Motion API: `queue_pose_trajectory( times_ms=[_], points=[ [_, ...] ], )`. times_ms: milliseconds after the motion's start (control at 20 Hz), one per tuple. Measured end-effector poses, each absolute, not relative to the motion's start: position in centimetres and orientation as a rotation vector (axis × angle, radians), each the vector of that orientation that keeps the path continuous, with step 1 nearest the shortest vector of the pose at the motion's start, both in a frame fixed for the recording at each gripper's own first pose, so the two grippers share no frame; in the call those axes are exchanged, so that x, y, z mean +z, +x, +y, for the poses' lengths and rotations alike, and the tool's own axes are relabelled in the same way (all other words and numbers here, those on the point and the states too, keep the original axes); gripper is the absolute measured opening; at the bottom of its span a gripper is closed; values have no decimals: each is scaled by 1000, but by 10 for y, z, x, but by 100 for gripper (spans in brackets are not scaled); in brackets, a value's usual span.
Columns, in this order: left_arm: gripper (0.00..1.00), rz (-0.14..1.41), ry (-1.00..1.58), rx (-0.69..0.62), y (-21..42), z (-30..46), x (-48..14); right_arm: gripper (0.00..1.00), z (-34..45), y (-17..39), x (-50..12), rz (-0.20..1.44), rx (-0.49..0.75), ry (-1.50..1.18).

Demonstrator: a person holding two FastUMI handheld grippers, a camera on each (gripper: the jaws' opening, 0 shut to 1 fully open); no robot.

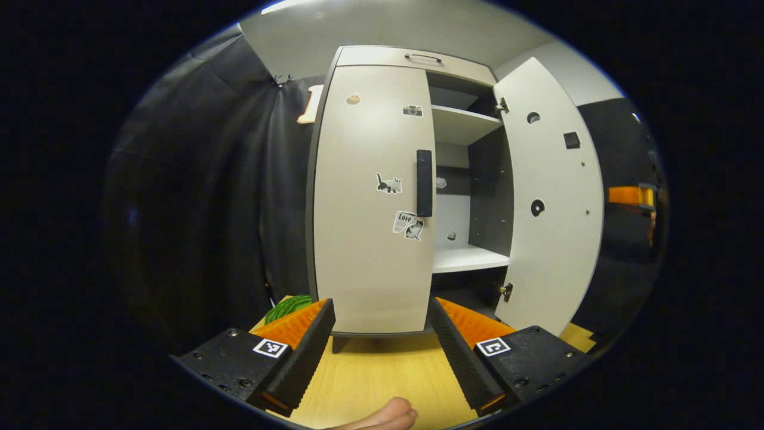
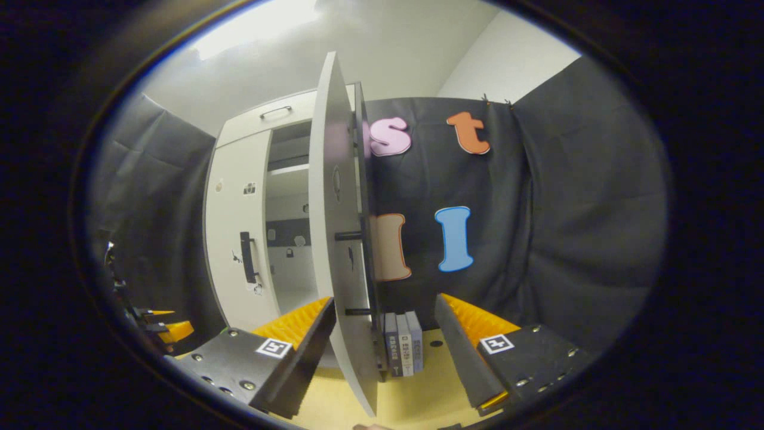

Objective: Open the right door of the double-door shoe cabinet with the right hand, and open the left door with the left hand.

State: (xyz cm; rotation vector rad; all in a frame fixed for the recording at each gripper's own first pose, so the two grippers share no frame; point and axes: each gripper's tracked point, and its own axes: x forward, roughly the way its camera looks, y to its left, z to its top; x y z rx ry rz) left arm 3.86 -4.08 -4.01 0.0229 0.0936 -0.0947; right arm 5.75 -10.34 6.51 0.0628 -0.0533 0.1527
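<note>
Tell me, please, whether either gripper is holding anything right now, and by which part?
Nothing is held: the left gripper and right gripper are open, the right door's edge between the right fingers.

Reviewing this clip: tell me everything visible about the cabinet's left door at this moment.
The left door is a tall, pale, smooth panel, seemingly laminated board, and sits closed against the cabinet front while the right door stands swung open. A dark vertical bar handle is mounted near its inner edge, at about mid-height. Several small stickers dot its face, among them a cat and a camera. The left gripper faces it with fingers apart, not touching it. In the right gripper view the door appears shut as well.
</note>
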Motion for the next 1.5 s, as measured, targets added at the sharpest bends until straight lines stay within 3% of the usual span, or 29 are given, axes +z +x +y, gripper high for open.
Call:
queue_pose_trajectory(
  times_ms=[350,700,950,1100,1200,1500],
  points=[
    [99,74,12,-117,93,-65,-12,100,-107,-20,19,-38,46,52],
    [98,-45,60,-136,164,-106,61,97,-87,-80,-5,-87,113,66],
    [99,4,51,-89,211,-132,72,100,-103,-121,-10,-135,73,49],
    [98,18,50,-44,240,-133,70,96,-112,-137,-17,-160,37,46],
    [98,13,93,-16,254,-133,71,100,-115,-142,-23,-166,13,29],
    [95,0,167,23,274,-137,73,97,-109,-138,-44,-123,55,70]
  ],
)
